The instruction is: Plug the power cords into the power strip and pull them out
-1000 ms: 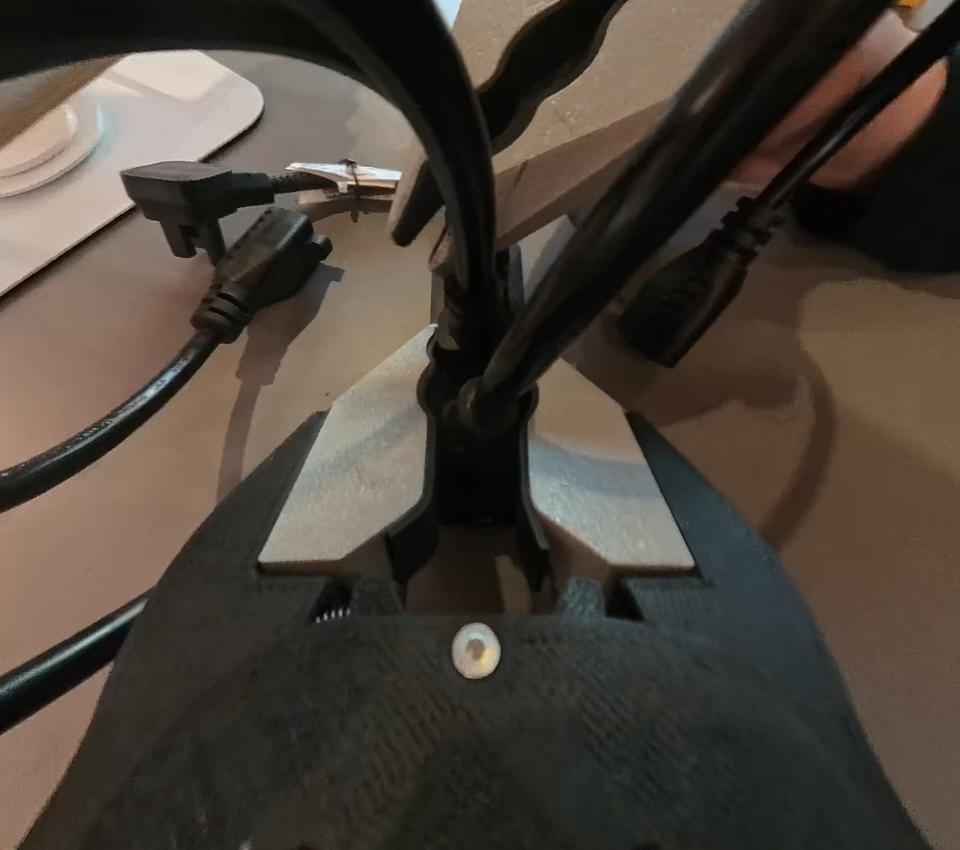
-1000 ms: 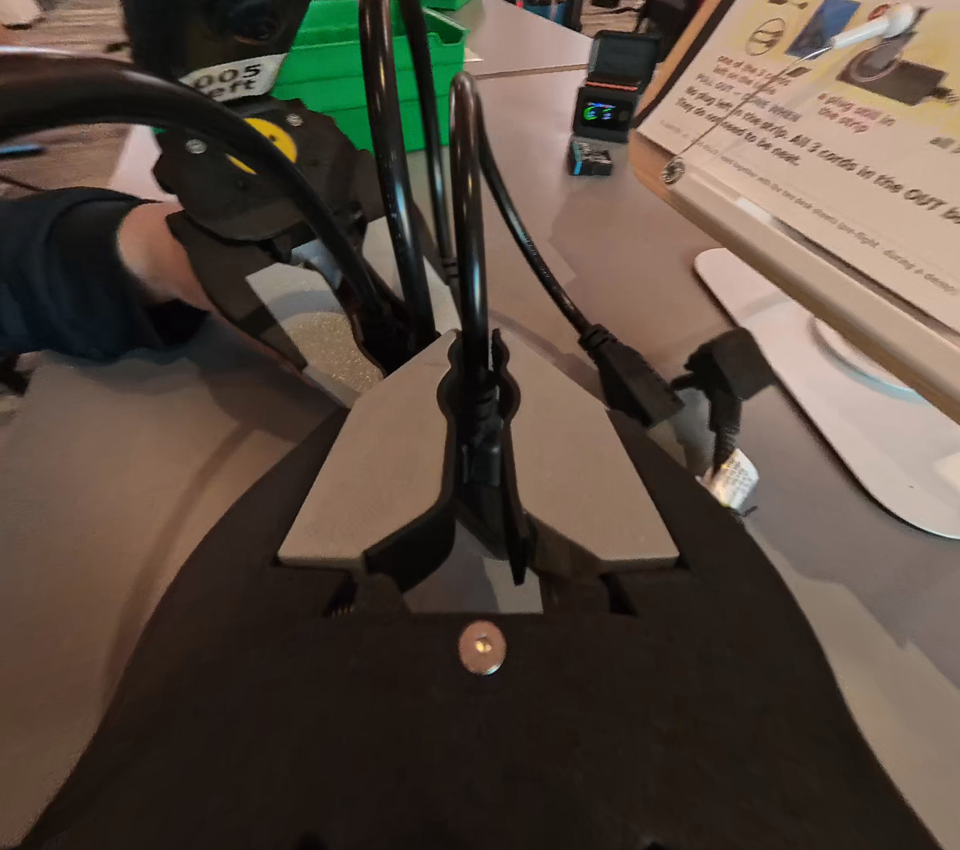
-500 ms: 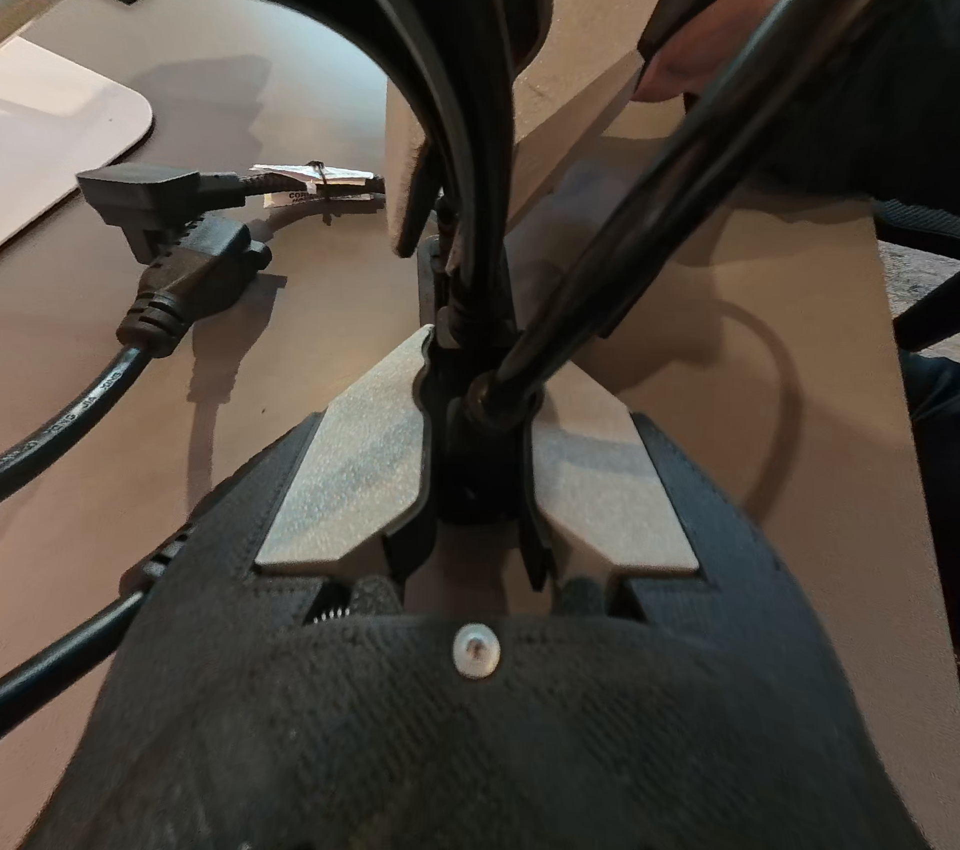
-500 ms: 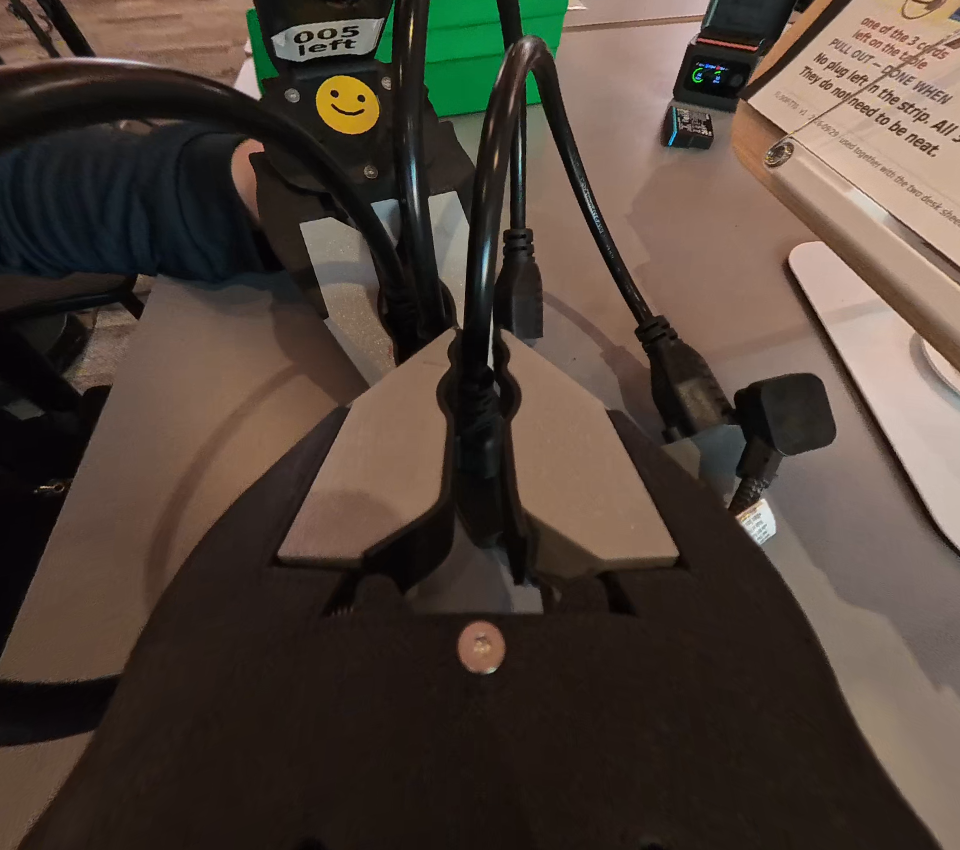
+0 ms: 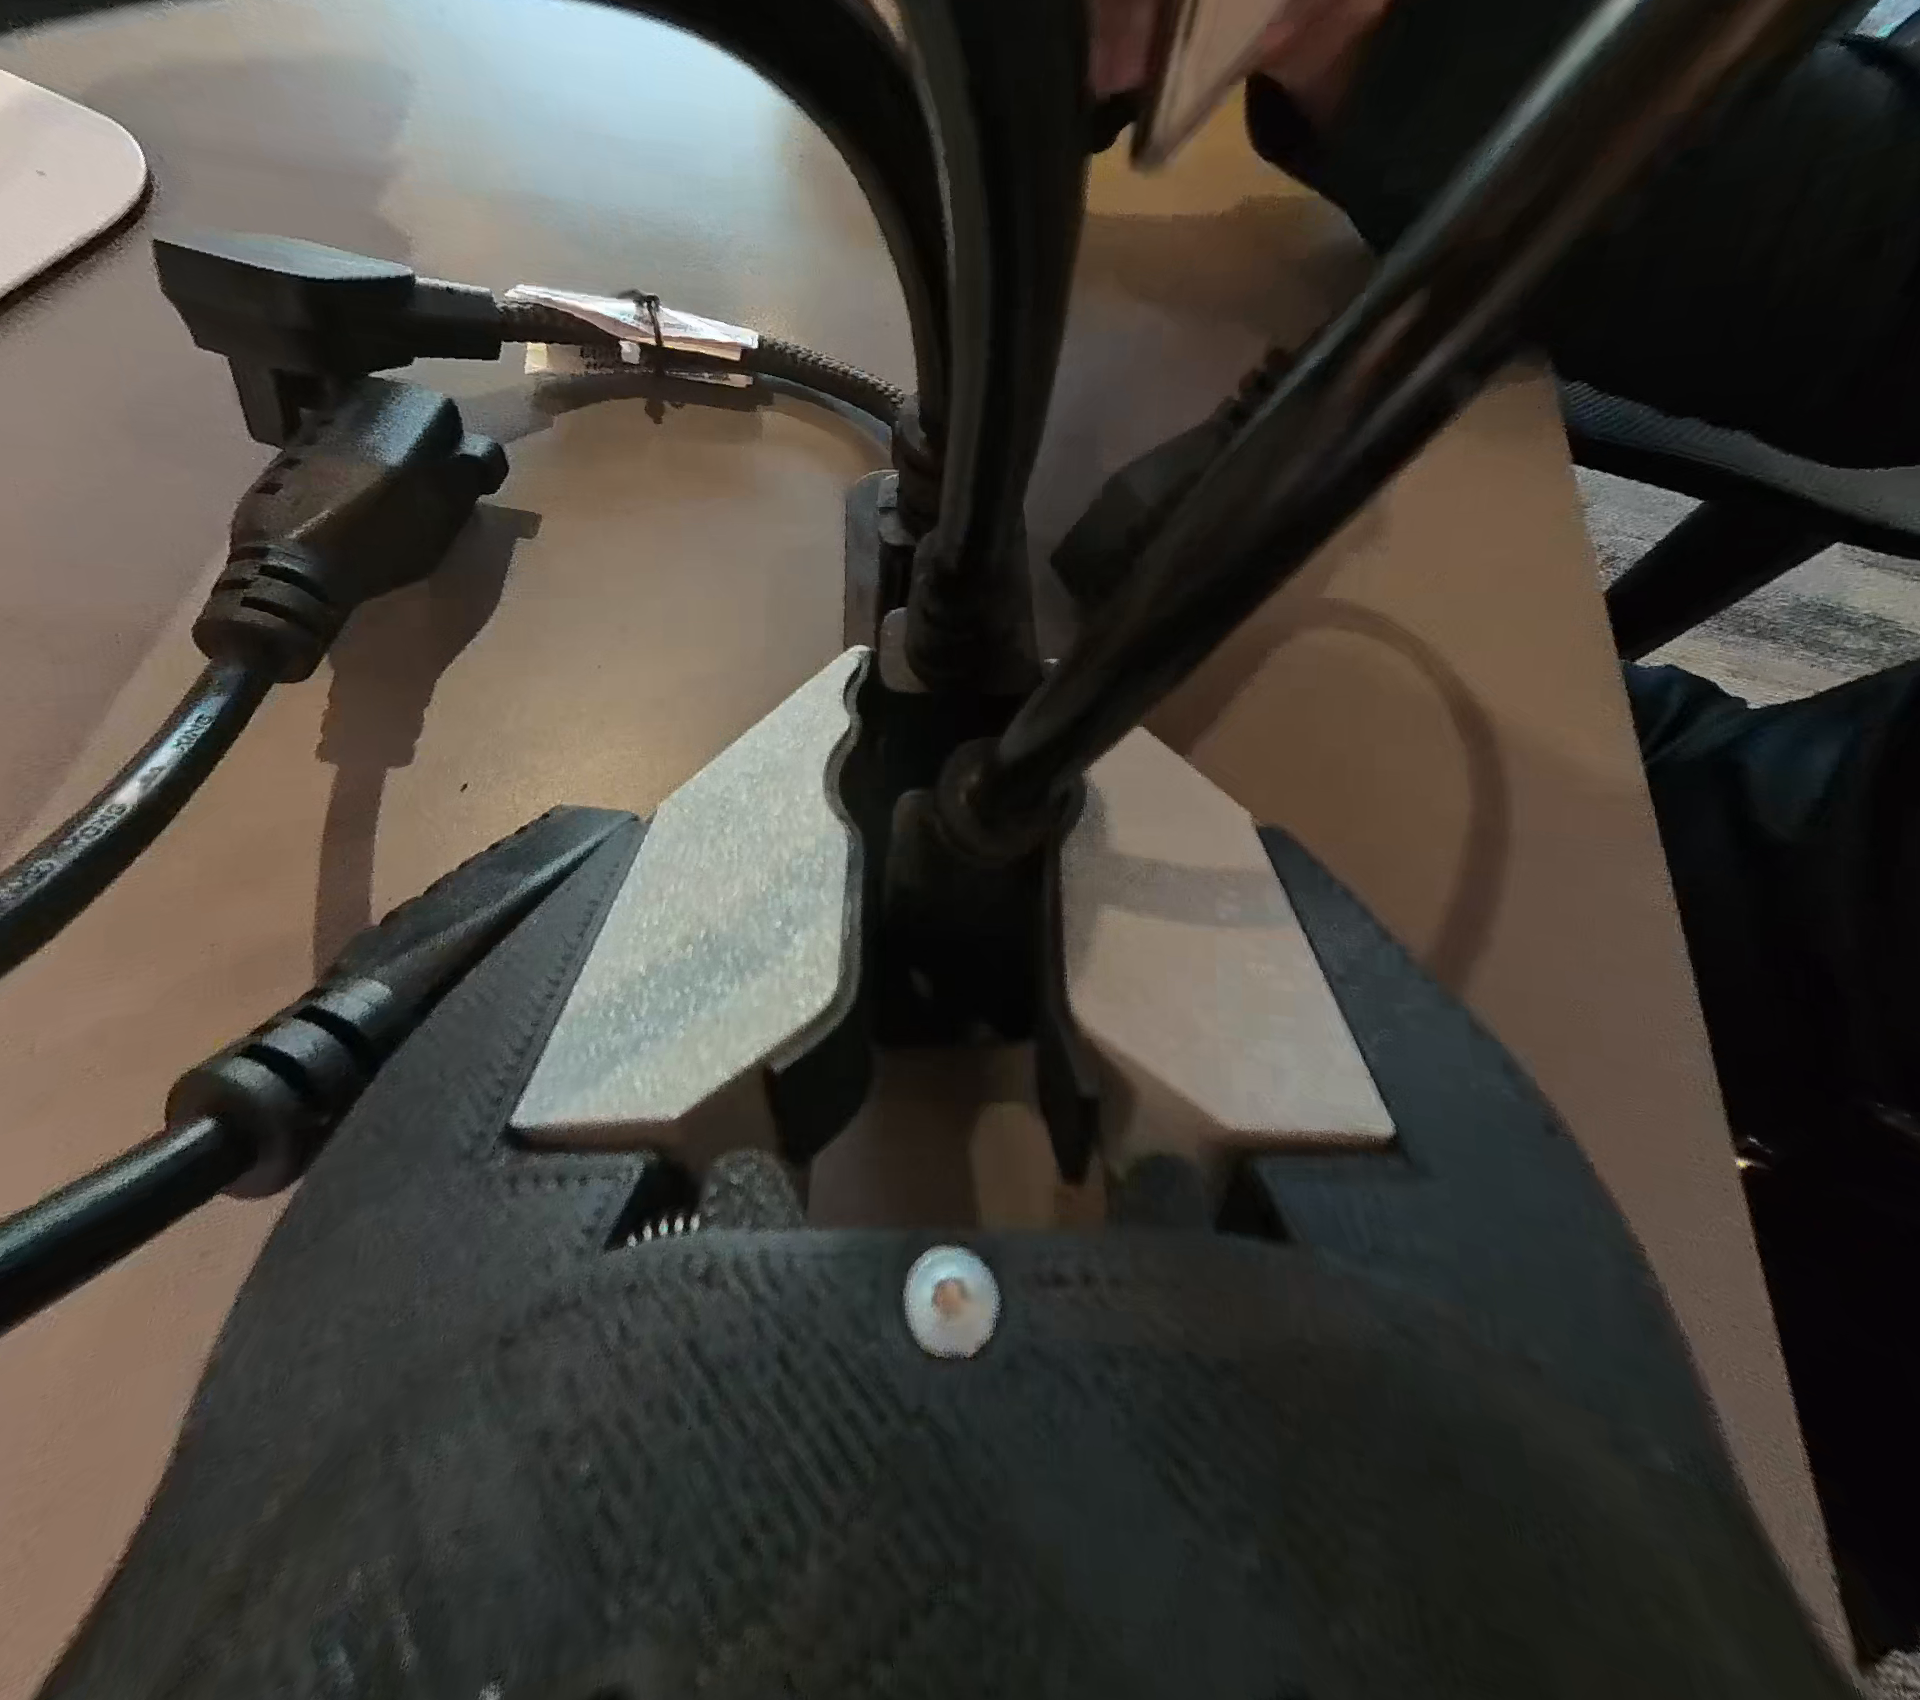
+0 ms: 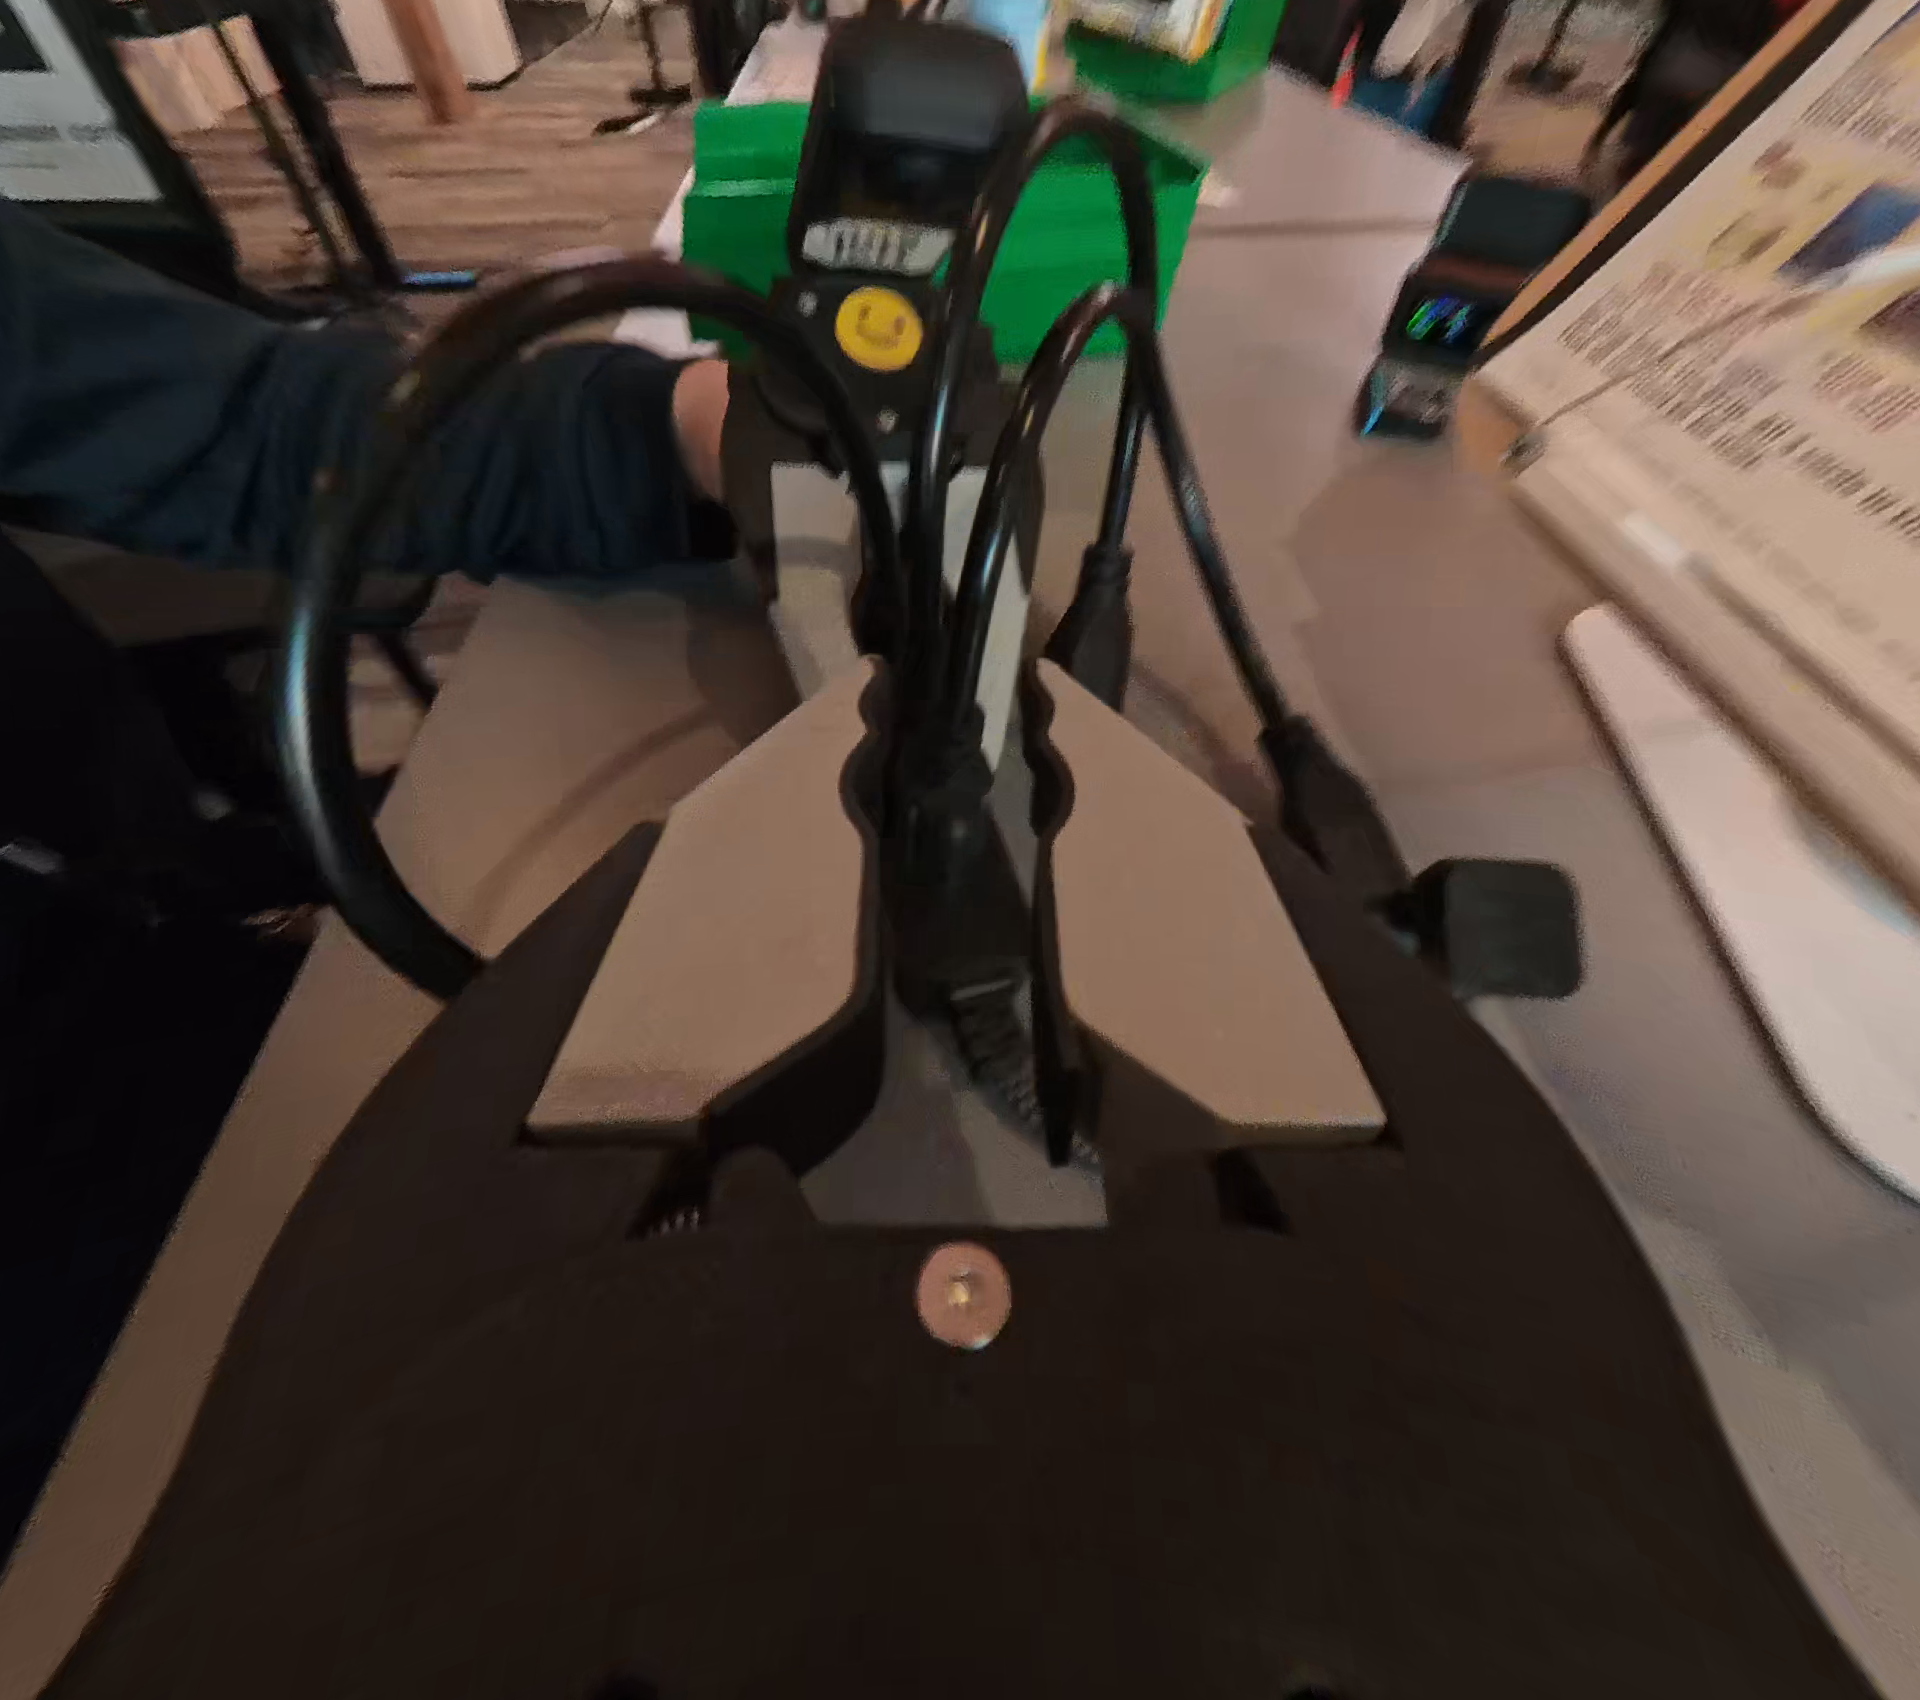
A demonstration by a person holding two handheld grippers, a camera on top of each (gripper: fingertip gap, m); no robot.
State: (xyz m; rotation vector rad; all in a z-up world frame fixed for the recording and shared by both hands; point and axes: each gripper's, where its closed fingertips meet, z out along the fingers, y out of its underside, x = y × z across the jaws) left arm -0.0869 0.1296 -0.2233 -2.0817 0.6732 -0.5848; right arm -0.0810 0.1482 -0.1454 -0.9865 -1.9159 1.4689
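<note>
Right tool (image 6: 956,751) part-open around a plug (image 6: 951,881), grip unclear. Left tool (image 5: 961,777), straight ahead, clamps the strip (image 5: 883,570); its axis runs tool to tool.

Left gripper (image 5: 956,829): black ribbed printed body, two grey speckled angular fingers (image 5: 717,902), one silver screw (image 5: 951,1302) at centre. Right gripper (image 6: 961,829): same black body and grey fingers, same screw. Yellow round sticker (image 6: 878,328) on left unit's far face. Dark long sleeve (image 6: 312,445).
</note>
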